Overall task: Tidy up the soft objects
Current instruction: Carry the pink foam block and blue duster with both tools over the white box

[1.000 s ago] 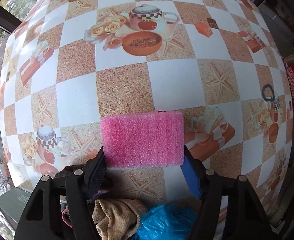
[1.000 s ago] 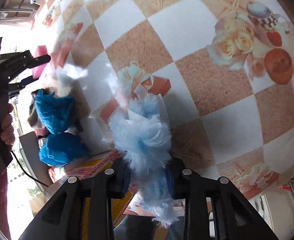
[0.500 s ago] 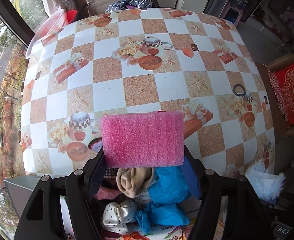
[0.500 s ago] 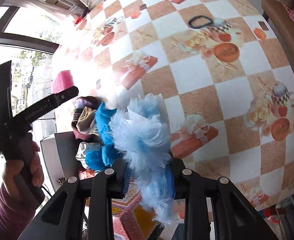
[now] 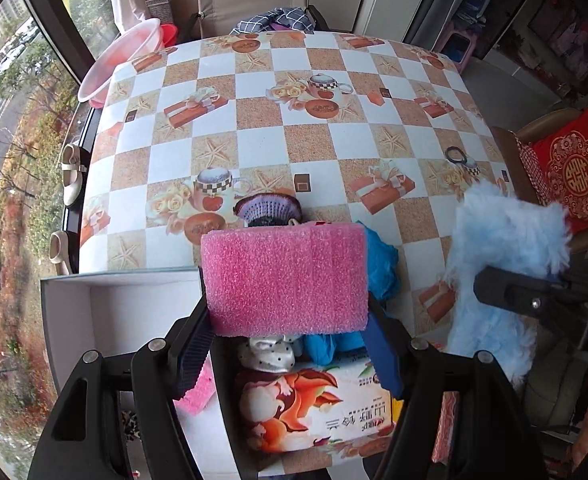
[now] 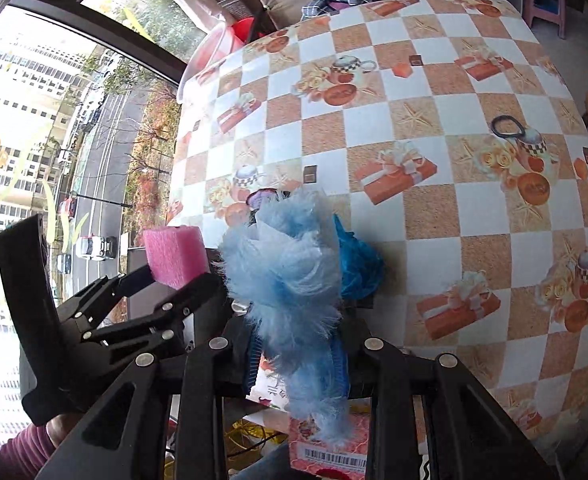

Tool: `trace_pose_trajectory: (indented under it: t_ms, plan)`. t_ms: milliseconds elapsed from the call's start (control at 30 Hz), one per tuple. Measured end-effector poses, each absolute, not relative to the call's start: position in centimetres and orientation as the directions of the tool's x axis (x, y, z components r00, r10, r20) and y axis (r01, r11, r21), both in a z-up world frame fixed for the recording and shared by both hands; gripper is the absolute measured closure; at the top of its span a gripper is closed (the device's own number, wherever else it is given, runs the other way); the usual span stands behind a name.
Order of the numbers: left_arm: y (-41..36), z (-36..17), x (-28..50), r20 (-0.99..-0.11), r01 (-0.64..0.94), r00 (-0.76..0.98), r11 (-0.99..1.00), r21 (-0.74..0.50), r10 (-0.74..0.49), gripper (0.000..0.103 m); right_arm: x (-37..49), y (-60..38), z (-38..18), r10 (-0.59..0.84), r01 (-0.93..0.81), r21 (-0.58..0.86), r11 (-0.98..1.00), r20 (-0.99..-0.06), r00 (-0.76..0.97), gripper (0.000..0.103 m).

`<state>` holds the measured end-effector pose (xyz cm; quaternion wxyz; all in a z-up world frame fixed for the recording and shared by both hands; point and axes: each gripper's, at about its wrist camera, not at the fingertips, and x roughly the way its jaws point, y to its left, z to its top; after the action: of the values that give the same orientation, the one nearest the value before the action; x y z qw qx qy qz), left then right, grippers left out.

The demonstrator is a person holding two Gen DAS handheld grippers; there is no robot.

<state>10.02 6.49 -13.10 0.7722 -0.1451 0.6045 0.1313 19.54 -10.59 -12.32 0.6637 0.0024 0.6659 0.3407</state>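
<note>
My left gripper [image 5: 287, 320] is shut on a pink foam block [image 5: 285, 280] and holds it in the air above the near table edge. The block also shows in the right wrist view [image 6: 175, 256]. My right gripper [image 6: 298, 360] is shut on a fluffy light-blue piece [image 6: 294, 276]; it also shows in the left wrist view [image 5: 502, 264]. Under the pink block lies a pile of soft things: a blue cloth [image 5: 380, 268], a purple knitted piece [image 5: 267, 208] and a white dotted piece [image 5: 267, 354].
A printed cardboard box [image 5: 318, 412] stands below the left gripper, and a white open box [image 5: 121, 312] with another pink foam piece [image 5: 197, 392] to its left. The checked tablecloth [image 5: 294, 128] spreads beyond. A black hair tie [image 5: 456, 155] lies at the right. A red cushioned chair [image 5: 570, 172] stands beside the table.
Both grippers have risen and pulled back from the table with their loads, so more of the table and both boxes have come into view. Both stay shut.
</note>
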Motion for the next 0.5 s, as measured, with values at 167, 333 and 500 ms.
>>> trace_pose_trajectory:
  t_ms: [167, 333, 500]
  plan:
    - [6.6, -12.1, 6.3, -0.97, -0.413, 0.243, 0.904, -0.109, -0.005, 0.031, 17.5, -9.5, -10.3, 0.466, -0.493, 0.466, 0.734, -0.875, -0.133, 0.072]
    - [6.7, -11.4, 3.0, -0.97, -0.427, 0.244, 0.896, -0.12, -0.014, 0.03, 15.6, -8.8, -9.4, 0.465, -0.515, 0.472, 0.716, -0.872, -0.152, 0.072]
    - [7.1, -11.0, -0.1, -0.97, -0.46, 0.244, 0.881, -0.112, 0.004, 0.03, 13.4, -8.4, -9.7, 0.448, -0.523, 0.475, 0.708, -0.874, -0.188, 0.072]
